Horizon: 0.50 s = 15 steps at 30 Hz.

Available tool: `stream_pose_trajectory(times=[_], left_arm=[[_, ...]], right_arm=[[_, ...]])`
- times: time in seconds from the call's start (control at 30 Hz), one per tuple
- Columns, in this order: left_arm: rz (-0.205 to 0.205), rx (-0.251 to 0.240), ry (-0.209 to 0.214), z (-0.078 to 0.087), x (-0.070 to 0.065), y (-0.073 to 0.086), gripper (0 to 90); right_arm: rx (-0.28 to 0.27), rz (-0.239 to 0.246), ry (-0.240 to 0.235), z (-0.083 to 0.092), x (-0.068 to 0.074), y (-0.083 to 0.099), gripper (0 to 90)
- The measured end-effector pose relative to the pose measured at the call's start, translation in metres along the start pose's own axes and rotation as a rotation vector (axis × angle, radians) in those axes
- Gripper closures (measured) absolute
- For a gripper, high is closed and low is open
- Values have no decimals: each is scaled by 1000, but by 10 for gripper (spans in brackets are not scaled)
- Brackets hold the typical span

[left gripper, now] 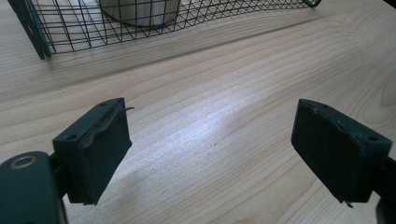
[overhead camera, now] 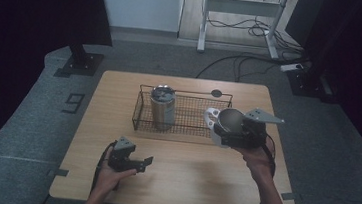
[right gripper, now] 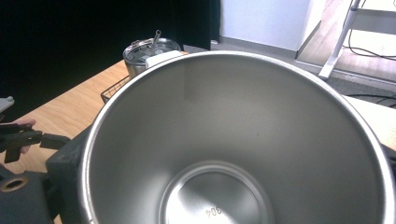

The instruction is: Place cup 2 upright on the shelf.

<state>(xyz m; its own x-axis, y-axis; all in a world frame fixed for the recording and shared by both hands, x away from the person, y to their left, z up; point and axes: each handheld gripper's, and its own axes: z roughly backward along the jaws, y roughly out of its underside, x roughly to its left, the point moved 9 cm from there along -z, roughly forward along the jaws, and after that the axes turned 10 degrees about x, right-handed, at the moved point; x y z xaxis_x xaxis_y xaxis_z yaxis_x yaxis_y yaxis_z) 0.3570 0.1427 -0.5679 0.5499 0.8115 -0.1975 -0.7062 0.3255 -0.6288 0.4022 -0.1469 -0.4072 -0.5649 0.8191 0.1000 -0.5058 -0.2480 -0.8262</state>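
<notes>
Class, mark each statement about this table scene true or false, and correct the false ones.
1. A lidded steel tumbler stands in the wire basket. True.
2. The right hand-held gripper holds an open steel cup. True.
3. The left hand-held gripper grips the basket. False: its jaws are open over bare table.
4. The held cup contains liquid. False: it is empty.

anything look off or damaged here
Mostly tidy. The left gripper has worn, frayed edges on its black pads. The steel cup in the right gripper is empty, nothing spilled; the lidded tumbler stands upright in the wire basket.
</notes>
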Motion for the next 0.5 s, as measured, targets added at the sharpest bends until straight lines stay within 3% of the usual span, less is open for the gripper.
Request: stream_pose_trajectory(times=[0.5], left_arm=[[1, 3, -7, -1, 2, 1, 121]], right_arm=[[15, -8, 18, -10, -10, -9, 61]])
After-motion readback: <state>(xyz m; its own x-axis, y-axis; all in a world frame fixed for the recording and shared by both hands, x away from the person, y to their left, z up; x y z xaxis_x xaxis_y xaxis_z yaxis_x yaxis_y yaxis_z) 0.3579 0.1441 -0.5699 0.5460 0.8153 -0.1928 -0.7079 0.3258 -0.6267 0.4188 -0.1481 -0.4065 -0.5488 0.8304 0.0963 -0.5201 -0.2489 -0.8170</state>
